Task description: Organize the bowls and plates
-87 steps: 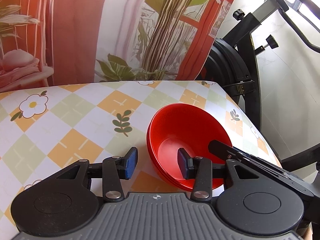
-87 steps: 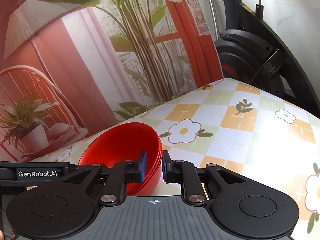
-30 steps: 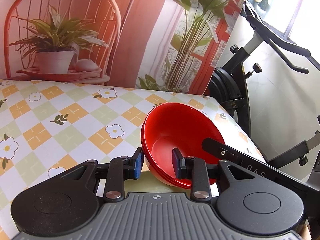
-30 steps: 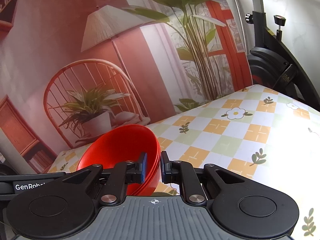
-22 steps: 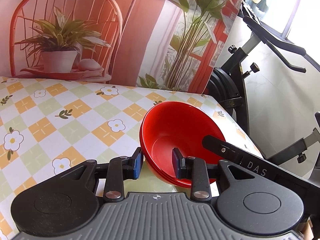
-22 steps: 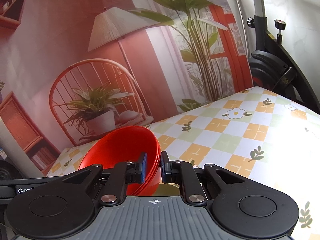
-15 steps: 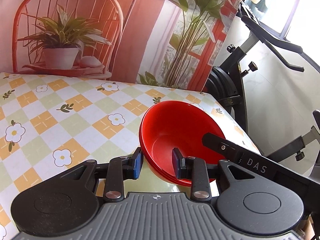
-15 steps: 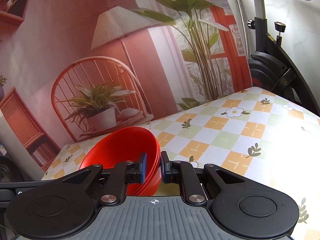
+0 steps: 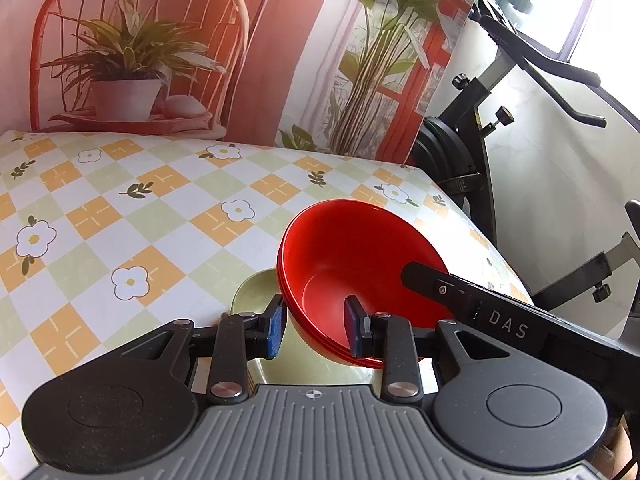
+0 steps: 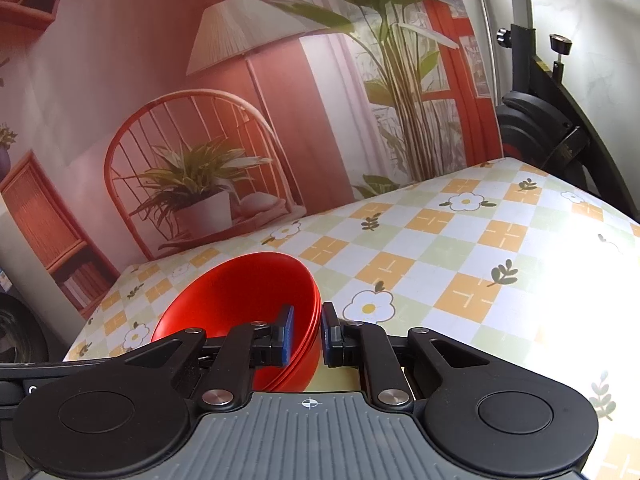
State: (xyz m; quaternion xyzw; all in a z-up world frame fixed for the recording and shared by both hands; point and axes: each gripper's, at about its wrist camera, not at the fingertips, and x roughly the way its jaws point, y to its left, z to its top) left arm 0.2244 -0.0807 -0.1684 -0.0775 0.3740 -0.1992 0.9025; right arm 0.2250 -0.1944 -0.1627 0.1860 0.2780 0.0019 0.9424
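A nested stack of red bowls [image 9: 360,248] hangs tilted just above a pale green plate [image 9: 256,292] on the checked tablecloth. My left gripper [image 9: 315,328] is shut on the stack's near wall, one blue pad outside and one inside. In the right wrist view the same red bowls [image 10: 240,292] sit at lower left, and my right gripper [image 10: 308,334] is shut on their rim. A sliver of the green plate [image 10: 340,380] shows under the fingers. The right tool's black body [image 9: 480,312] crosses the bowls' right side. Most of the plate is hidden.
The table [image 9: 120,208] with its flower-print cloth stretches left and back. A printed backdrop [image 9: 132,60] of a chair and plants stands along the far edge. A black exercise bike [image 9: 472,152] is beyond the right table edge.
Both grippers have carried the red bowls back toward the near side. More tablecloth shows beyond them and the green plate has come into view underneath. Both grips are unchanged.
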